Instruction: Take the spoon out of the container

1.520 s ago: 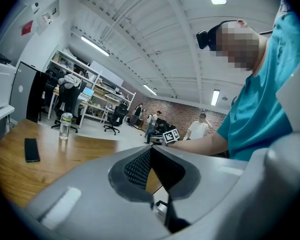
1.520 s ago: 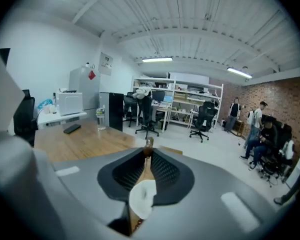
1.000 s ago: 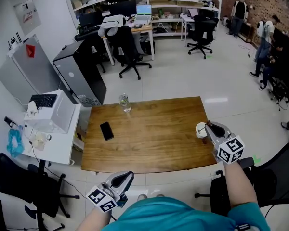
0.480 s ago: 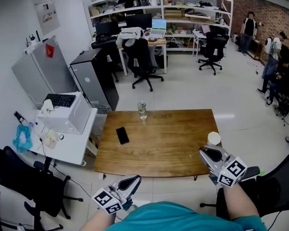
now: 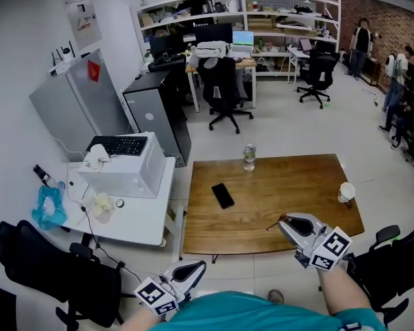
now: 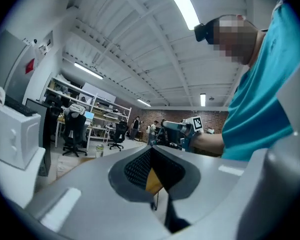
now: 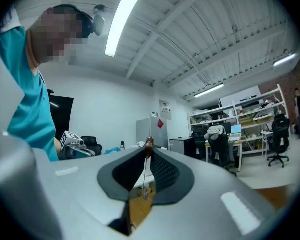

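Note:
A thin metal spoon point(image 5: 272, 225) with a brown end point(image 7: 149, 144) is pinched between the jaws of my right gripper point(image 5: 287, 223). It sticks out left over the near edge of the wooden table point(image 5: 290, 185). The container, a white paper cup point(image 5: 346, 193), stands upright at the table's right edge, well to the right of that gripper. In the right gripper view the right gripper point(image 7: 146, 158) has the spoon's shaft running up between the pads. My left gripper point(image 5: 194, 270) hangs below the table's near left corner, shut and holding nothing; its jaws point(image 6: 151, 155) meet.
A black phone point(image 5: 223, 195) and a clear water bottle point(image 5: 249, 156) are on the table. A white side table point(image 5: 134, 216) with a white box stands at the left. Black office chairs point(image 5: 55, 267) flank me. People stand at the far right.
My right gripper has drawn away from the cup, moving left along the table's near edge with the spoon in it. The cup stays put. The left gripper has barely moved.

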### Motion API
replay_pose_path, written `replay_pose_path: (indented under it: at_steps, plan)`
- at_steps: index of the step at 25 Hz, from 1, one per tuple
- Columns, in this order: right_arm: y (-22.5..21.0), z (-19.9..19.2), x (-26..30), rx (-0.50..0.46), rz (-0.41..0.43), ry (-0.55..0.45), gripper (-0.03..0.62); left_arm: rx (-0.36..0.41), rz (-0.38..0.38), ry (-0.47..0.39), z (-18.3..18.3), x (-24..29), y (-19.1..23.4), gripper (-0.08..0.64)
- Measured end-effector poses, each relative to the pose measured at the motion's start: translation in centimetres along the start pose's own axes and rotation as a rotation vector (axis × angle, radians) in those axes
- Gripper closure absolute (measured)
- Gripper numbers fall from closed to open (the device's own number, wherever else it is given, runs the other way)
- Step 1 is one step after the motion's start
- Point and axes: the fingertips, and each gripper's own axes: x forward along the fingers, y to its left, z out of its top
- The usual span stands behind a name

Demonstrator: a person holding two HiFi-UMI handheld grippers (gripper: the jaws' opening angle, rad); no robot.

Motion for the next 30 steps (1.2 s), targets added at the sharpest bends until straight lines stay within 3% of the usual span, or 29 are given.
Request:
replay_pose_path:
  at_steps: [2, 6, 10, 14, 17, 24, 30]
  plan:
    - [2.3, -0.6, 4.8, 0.022, 0.018, -0.019, 0.555, 0.041, 0.003, 0.03, 1.5, -4.3, 2.3, 0.56]
    - [5.0, -0.9, 11.9, 0.041, 0.082, -0.017, 0.555, 0.024, 0.05, 0.012, 4.0, -9.7, 5.8, 0.56]
    - [5.9, -0.8, 16.0, 0.026, 0.163, -0.027, 0.555, 0.004, 0.109, -0.019, 4.4, -11.0, 8.9, 0.56]
    - [5.2, -1.5, 15.7, 0.009, 0.199, -0.024, 0.555, -0.052, 0.147, -0.04, 3.4, -9.6, 10.6, 0.56]
    - [4.1, -2.9, 15.9, 0.019, 0.193, -0.008, 0.555, -0.077, 0.14, -0.055, 2.8, -8.3, 12.7, 0.56]
    - [7.1, -5.5, 18.3, 0.011, 0.158, 0.024, 0.555, -0.096, 0.067, -0.062, 2.3, -9.7, 16.3, 0.56]
    - [9.0, -8.6, 22.3, 0.091, 0.116, 0.033, 0.555, -0.076, 0.01, -0.044, 1.7, -12.1, 19.3, 0.56]
